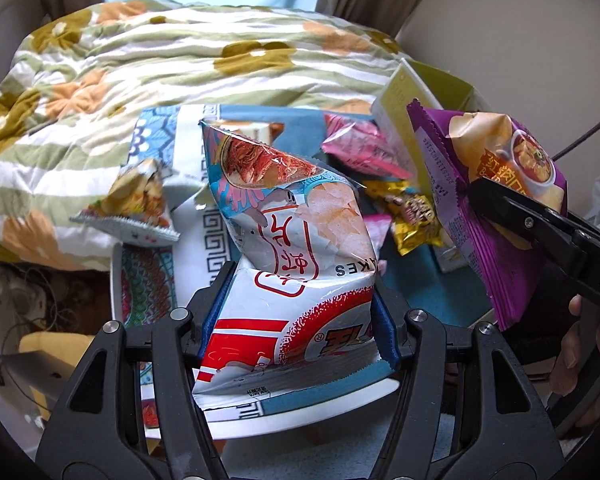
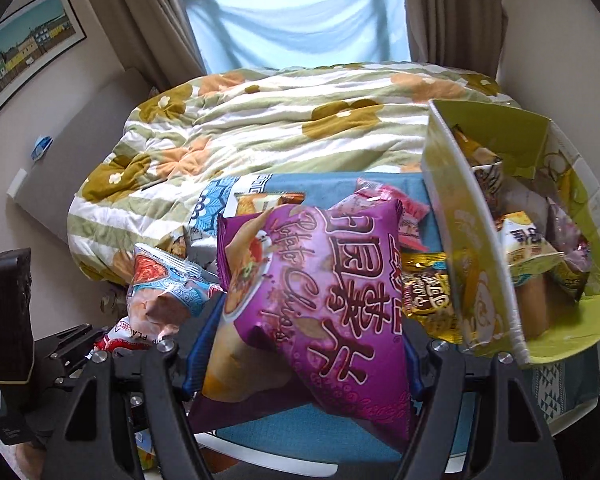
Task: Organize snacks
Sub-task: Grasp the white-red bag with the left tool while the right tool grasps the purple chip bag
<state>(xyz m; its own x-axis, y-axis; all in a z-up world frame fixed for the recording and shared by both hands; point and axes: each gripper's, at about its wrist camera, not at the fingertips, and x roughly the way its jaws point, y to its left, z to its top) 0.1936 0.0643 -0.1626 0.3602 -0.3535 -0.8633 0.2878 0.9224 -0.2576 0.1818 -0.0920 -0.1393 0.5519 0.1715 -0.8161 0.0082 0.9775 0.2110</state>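
We clamp the left gripper [image 1: 300, 304] on the shrimp-flakes bag [image 1: 296, 240] at frame centre and the right gripper [image 2: 308, 344] on the purple chip bag [image 2: 320, 288], both lifted clear, likely bound for the green box [image 2: 476, 288] at right

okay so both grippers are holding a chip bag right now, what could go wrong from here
The purple chip bag is puffy and pinched low in the right gripper, so it may slip or burst. The green box already looks crowded, so another bag might not settle. The shrimp chip bag in the left gripper is creasing.
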